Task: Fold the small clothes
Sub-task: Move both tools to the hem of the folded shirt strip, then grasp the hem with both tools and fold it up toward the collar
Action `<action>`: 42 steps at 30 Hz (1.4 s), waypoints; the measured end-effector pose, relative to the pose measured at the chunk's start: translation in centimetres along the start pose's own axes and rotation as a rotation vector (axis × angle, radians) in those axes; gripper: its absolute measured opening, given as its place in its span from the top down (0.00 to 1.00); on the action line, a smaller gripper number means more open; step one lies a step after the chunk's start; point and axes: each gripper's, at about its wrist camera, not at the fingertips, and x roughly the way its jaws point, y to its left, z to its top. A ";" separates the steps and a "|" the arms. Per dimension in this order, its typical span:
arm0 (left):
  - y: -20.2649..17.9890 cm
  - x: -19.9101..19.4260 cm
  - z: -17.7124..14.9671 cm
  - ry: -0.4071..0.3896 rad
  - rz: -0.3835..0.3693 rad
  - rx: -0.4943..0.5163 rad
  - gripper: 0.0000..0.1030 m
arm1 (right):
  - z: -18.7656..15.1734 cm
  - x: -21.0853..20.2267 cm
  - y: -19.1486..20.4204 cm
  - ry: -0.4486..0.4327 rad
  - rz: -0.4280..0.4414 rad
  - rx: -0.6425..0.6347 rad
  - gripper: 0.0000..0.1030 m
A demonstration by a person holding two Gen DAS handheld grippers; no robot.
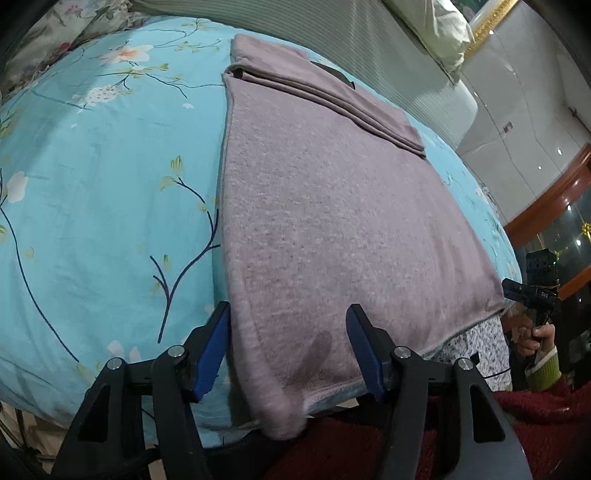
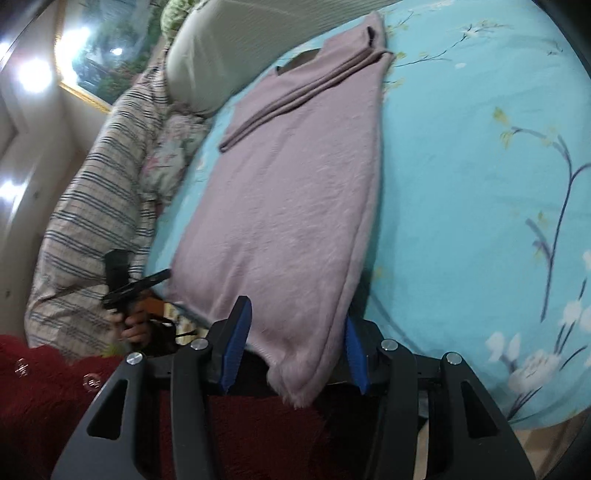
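Observation:
A mauve knit sweater [image 1: 332, 221] lies flat on the blue floral bedsheet [image 1: 103, 206], its sleeves folded across the far end near the neckline. Its hem hangs over the near bed edge. My left gripper [image 1: 288, 339] is open, its blue-padded jaws on either side of the hem's left corner, not closed on it. In the right wrist view the sweater [image 2: 288, 206] runs away from me and my right gripper [image 2: 295, 339] is open around the hem's right corner. The right gripper also shows at the left wrist view's right edge [image 1: 532, 291].
A grey-green ribbed headboard [image 1: 399, 48] and a pale pillow [image 1: 436, 33] lie beyond the sweater. A striped quilt [image 2: 88, 221] and a floral pillow [image 2: 166, 158] lie left of the sweater. The person's red sweater [image 2: 44, 398] is below the bed edge.

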 end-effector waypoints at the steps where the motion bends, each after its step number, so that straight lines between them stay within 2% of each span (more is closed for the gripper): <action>1: 0.0 -0.1 -0.1 0.004 -0.004 0.004 0.46 | -0.1 0.1 -0.2 -0.006 0.027 0.005 0.52; 3: 0.0 -0.1 -0.1 0.012 -0.021 0.018 0.59 | -0.2 0.1 -0.7 -0.025 0.071 0.021 0.52; 6: 0.4 0.1 0.0 0.023 -0.035 0.017 0.62 | -0.1 0.4 -2.2 -0.069 0.133 0.095 0.56; 8: 0.8 0.0 0.0 0.032 -0.057 -0.002 0.62 | -0.2 0.9 -2.3 -0.045 0.104 0.099 0.67; 15: 0.2 0.2 -0.1 0.073 -0.043 0.032 0.62 | -0.6 1.2 -0.5 0.013 0.022 0.022 0.68; 18: 0.0 0.1 -0.1 0.087 -0.040 0.049 0.63 | -0.7 1.9 -0.1 0.033 -0.004 -0.007 0.82; 20: -0.1 0.1 -0.3 0.085 -0.010 0.068 0.76 | -0.7 2.1 -0.1 0.033 -0.014 -0.019 0.91; 21: -0.1 0.1 -0.4 0.082 0.012 0.076 0.88 | -0.6 2.1 0.1 0.023 -0.010 -0.028 0.92; 22: -0.1 0.1 -0.4 0.079 0.015 0.073 0.93 | -0.5 2.0 0.3 0.010 0.002 -0.033 0.93; 23: 0.0 -0.1 -0.4 0.070 0.011 0.066 0.94 | -0.4 1.7 0.4 -0.002 0.020 -0.033 0.93; 26: -0.2 -1.3 -0.2 0.020 -0.029 0.031 0.95 | 0.2 0.6 1.6 -0.076 0.101 -0.032 0.93; 29: -0.6 -3.5 0.9 -0.080 -0.078 0.000 0.96 | 1.7 -0.9 2.6 -0.158 0.171 -0.040 0.93; 31: -0.9 -5.1 2.2 -0.163 -0.094 -0.021 0.96 | 2.8 -1.3 3.2 -0.189 0.181 -0.053 0.93; 35: -1.4 -6.5 5.1 -0.274 -0.105 -0.037 0.96 | 5.9 -1.7 4.3 -0.254 0.173 -0.074 0.93; 38: -1.5 -6.6 8.0 -0.335 -0.115 -0.042 0.96 | 8.4 -1.9 4.4 -0.310 0.168 -0.067 0.93; 42: -1.6 -6.3 12.7 -0.418 -0.128 -0.076 0.96 | 13.4 -2.2 3.8 -0.392 0.138 -0.066 0.93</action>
